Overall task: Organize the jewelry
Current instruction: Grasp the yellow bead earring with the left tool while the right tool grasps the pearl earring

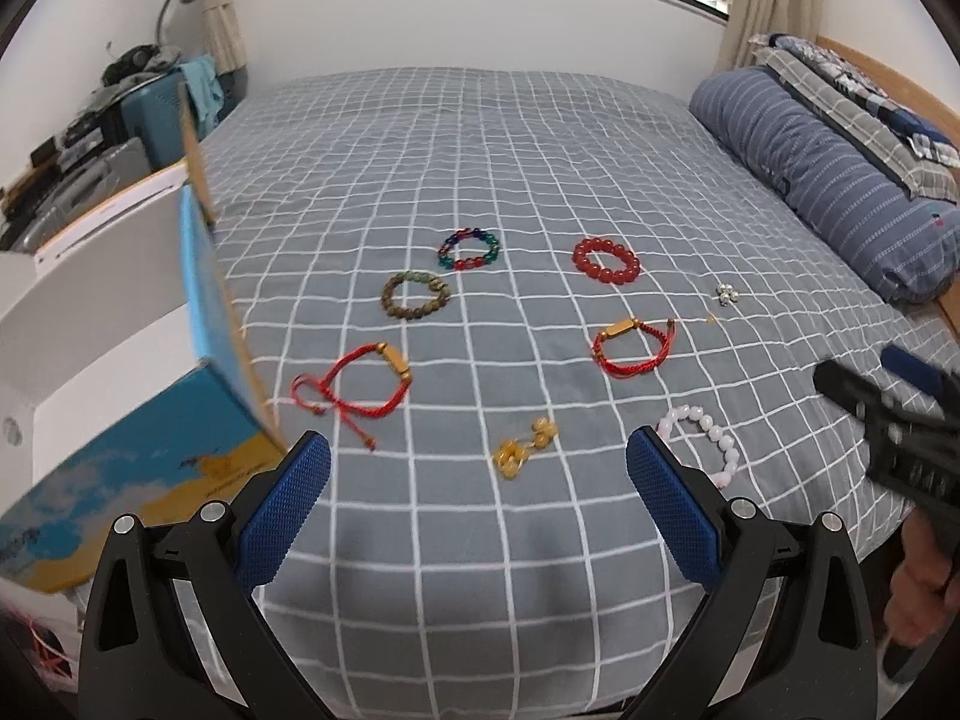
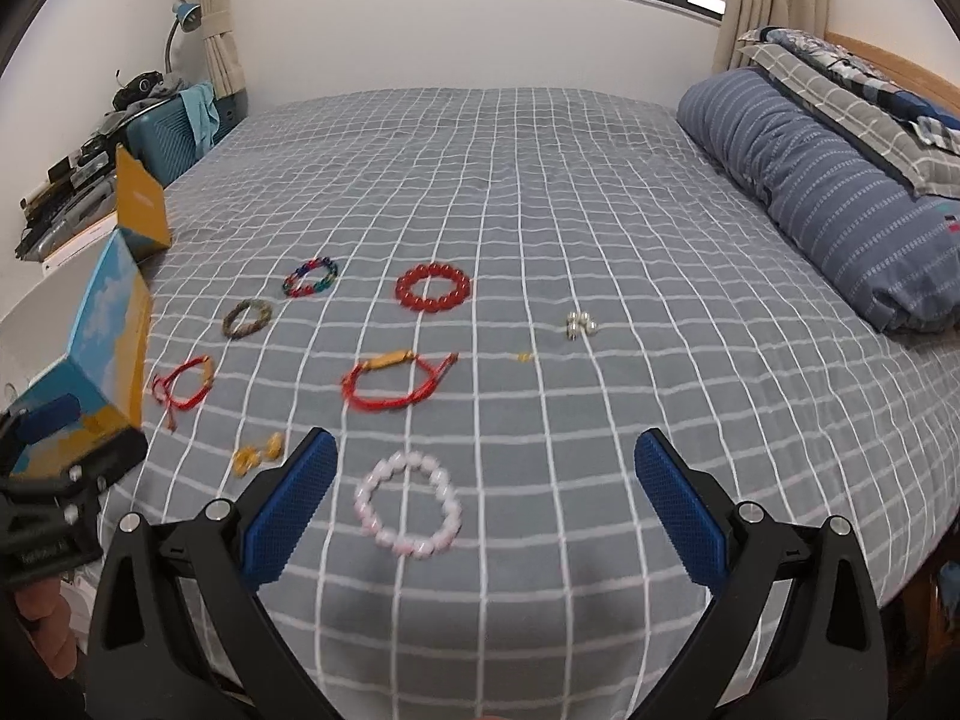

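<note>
On the grey checked bed point(image 2: 540, 180): four bead bracelets point(image 2: 433, 288), two red cord bracelets point(image 2: 390, 387), one amber cluster point(image 2: 258, 455), one pearl cluster point(image 2: 581, 324). One blue-and-yellow box point(image 1: 150, 468) at the edge. Left gripper point(image 1: 478, 480) and right gripper point(image 2: 486, 480) both gape wide, empty.

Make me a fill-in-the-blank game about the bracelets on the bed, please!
1. The bracelet nearest the right gripper is pale ____.
2. Both the right gripper and the left gripper have their jaws ____.
3. The box with the sky picture sits at the ____ edge of the bed.
4. The big round beads of the bracelet farthest toward the pillow are ____.

Answers: pink; open; left; red
</note>
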The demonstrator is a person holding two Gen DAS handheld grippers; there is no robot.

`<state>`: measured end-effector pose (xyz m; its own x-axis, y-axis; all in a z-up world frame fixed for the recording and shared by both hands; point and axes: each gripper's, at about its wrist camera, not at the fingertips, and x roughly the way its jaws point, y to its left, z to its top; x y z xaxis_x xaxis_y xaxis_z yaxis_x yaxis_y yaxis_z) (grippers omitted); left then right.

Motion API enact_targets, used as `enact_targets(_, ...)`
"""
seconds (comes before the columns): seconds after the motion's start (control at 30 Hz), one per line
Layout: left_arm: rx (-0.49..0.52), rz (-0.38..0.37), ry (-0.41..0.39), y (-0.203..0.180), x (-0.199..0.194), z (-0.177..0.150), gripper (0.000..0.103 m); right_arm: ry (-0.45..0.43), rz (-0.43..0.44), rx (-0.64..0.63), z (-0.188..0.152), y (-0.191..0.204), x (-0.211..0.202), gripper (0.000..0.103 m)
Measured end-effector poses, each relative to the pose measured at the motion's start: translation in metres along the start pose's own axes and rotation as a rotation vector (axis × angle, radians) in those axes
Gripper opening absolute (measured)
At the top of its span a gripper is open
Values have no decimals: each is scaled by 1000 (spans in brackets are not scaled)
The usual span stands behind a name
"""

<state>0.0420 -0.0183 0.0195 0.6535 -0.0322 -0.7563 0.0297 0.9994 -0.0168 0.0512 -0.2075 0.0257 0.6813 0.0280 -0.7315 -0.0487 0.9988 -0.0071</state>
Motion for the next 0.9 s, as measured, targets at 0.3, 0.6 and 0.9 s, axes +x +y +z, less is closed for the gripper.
enact_targets(0.3, 50, -42, 66, -16, 48, 12, 97, 76, 9, 57, 56, -38, 70, 96)
enact_targets(0.6, 82, -73, 156, -28, 102, 1, 96, 153, 27, 74, 101, -69, 143, 88)
enact_targets(0.9, 91, -81, 212, -29, 131, -10, 88, 311, 37, 131, 96, -84, 213, 72)
